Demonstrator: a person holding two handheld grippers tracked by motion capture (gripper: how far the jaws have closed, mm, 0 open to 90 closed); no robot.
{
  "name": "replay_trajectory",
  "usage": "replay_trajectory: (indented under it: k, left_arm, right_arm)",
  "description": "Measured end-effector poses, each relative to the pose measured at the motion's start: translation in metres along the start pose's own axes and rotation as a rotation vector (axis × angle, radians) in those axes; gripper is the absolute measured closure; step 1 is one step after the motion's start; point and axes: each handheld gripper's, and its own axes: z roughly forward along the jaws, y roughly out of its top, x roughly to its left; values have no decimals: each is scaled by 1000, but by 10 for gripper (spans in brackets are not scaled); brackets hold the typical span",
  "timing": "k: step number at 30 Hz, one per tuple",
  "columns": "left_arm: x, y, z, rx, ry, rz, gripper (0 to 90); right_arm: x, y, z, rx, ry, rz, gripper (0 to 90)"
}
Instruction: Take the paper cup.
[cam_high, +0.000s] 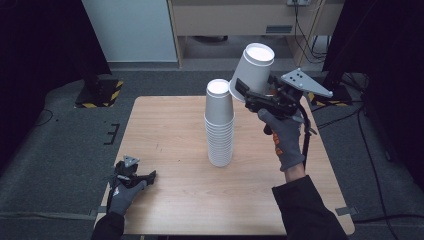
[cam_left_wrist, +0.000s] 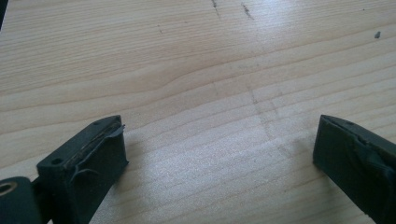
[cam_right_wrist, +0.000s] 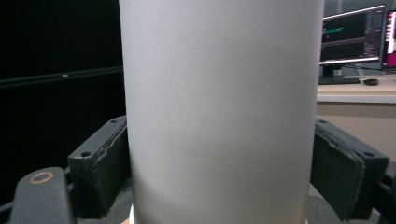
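One cup (cam_high: 254, 71) in right claw (cam_high: 245, 95), one stack (cam_high: 219, 125)

The right hand-held gripper (cam_high: 243, 91) is raised at upper right of centre in the high view, tilted up and left, its jaws clamped. The left hand-held gripper (cam_high: 150, 176) lies low at lower left, jaws spread wide, gloved hand (cam_high: 122, 195) around it.
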Motion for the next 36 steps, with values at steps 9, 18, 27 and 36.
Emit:
replay_trajectory:
  k: [9,18,27,36]
  left_arm:
    - [0,0,0,0,0,0,18]
    - [0,0,0,0,1,0,18]
    - [0,0,0,1,1,0,17]
    - [0,0,0,1,2,0,17]
  right_arm:
    - [-10,-7,-18,3,-34,13,149]
    - [-18,-28,-30,25,-54,36,149]
    - [-25,-47,-39,51,-71,59,149]
    - [-25,-66,-49,71,-73,76,148]
